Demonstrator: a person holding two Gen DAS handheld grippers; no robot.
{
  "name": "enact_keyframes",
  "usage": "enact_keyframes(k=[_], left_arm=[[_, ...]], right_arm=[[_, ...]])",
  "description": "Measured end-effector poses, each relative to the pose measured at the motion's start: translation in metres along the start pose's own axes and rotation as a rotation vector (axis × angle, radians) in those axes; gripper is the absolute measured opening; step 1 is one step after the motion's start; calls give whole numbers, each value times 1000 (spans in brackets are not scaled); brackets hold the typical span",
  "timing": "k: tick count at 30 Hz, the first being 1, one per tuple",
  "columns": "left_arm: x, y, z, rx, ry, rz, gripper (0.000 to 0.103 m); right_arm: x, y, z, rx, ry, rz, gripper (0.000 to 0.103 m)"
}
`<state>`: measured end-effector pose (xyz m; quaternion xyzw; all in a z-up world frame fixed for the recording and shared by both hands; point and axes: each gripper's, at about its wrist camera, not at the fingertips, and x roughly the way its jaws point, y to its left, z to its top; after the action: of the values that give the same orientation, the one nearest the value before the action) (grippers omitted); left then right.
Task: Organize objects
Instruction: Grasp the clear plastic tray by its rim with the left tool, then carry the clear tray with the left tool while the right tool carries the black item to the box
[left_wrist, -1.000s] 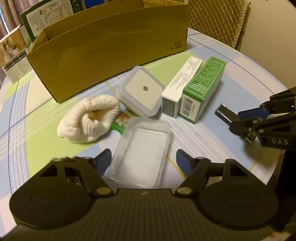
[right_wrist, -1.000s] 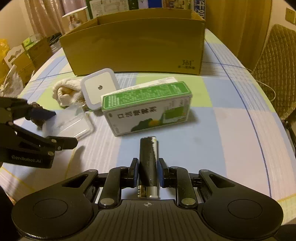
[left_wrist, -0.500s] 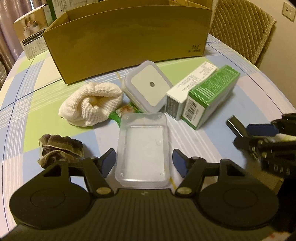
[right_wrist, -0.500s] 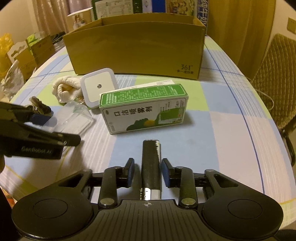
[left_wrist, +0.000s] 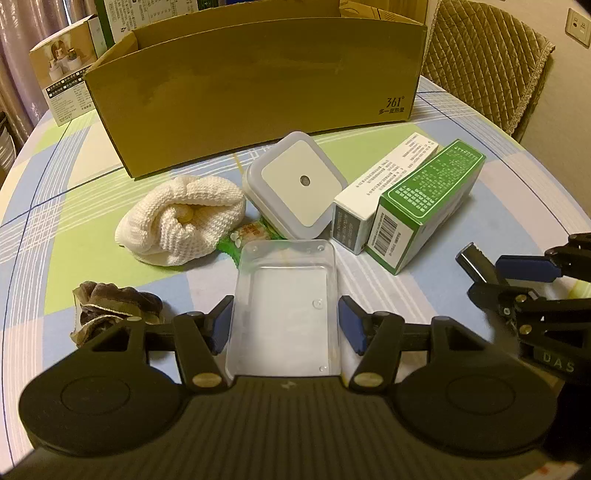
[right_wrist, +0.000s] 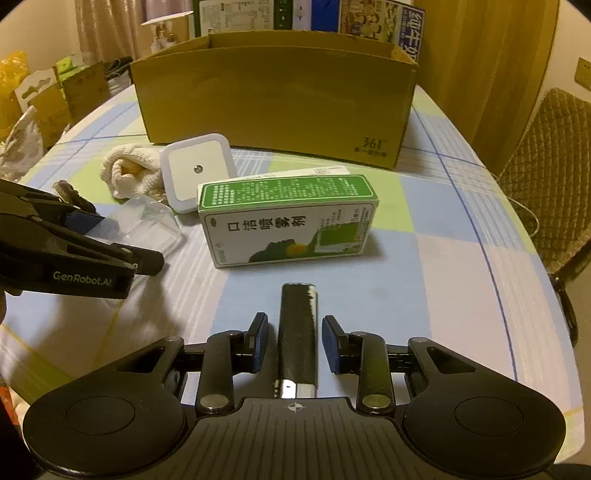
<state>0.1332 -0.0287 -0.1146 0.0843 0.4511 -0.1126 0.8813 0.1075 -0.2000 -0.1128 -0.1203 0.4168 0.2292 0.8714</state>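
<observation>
My left gripper (left_wrist: 284, 325), jaws spread, straddles the clear tray (left_wrist: 286, 306), whose long axis runs toward 12 o'clock.

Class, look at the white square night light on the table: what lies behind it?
Behind the night light stands the brown cardboard box, its front wall facing us. The wall hides whatever the box holds. The white knitted cloth lies beside the light, not behind it.
</observation>
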Motion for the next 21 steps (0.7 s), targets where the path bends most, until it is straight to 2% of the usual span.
enact_keyframes(k=[10, 12, 14, 21], left_arm=[[1, -3, 0, -14, -10, 7, 55], [1, -4, 1, -16, -9, 6, 53], [1, -4, 2, -12, -10, 11, 52], [-3, -7, 3, -14, -5, 19, 52]], right_arm=[[-4, 2, -5, 21, -6, -13, 29], [-4, 2, -5, 22, -9, -12, 28], [-4, 2, -5, 22, -10, -10, 19], [-5, 0, -3, 48, 3, -6, 19]])
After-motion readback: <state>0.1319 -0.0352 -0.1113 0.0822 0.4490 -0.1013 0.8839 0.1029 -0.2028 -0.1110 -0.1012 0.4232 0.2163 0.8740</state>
